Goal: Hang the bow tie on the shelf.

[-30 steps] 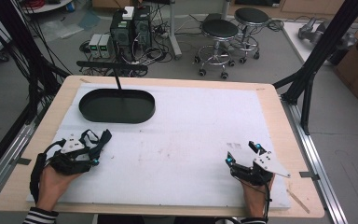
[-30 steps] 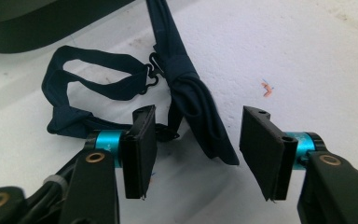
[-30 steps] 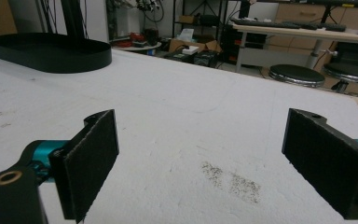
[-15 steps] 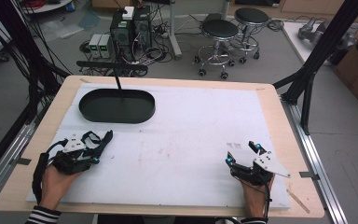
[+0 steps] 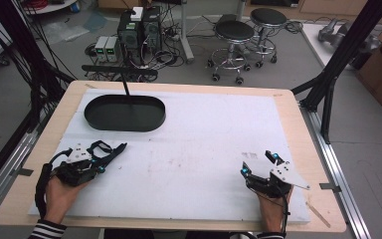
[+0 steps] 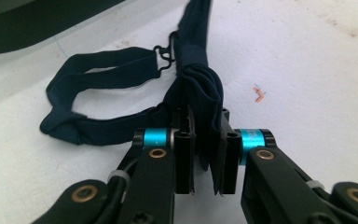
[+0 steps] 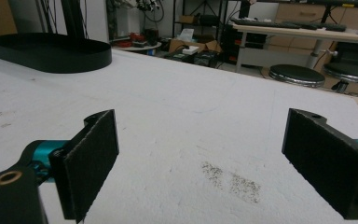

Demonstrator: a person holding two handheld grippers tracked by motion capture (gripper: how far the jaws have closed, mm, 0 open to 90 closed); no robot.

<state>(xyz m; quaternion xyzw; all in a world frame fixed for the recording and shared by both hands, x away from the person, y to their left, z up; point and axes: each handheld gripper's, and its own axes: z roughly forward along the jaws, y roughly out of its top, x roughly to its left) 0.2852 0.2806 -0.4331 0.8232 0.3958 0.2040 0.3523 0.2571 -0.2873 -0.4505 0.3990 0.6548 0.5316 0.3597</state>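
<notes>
Pinching a folded dark navy fabric bow tie (image 6: 200,100) between its nearly closed jaws, the left gripper (image 6: 204,161) lies low at the near left of the white foam-covered table (image 5: 214,134). The bow tie's thin strap loops out across the white surface to one side. A black oval tray (image 5: 124,112) sits farther back, well apart. At the near right, the right gripper (image 5: 259,164) rests with jaws spread wide, gripping nothing.
</notes>
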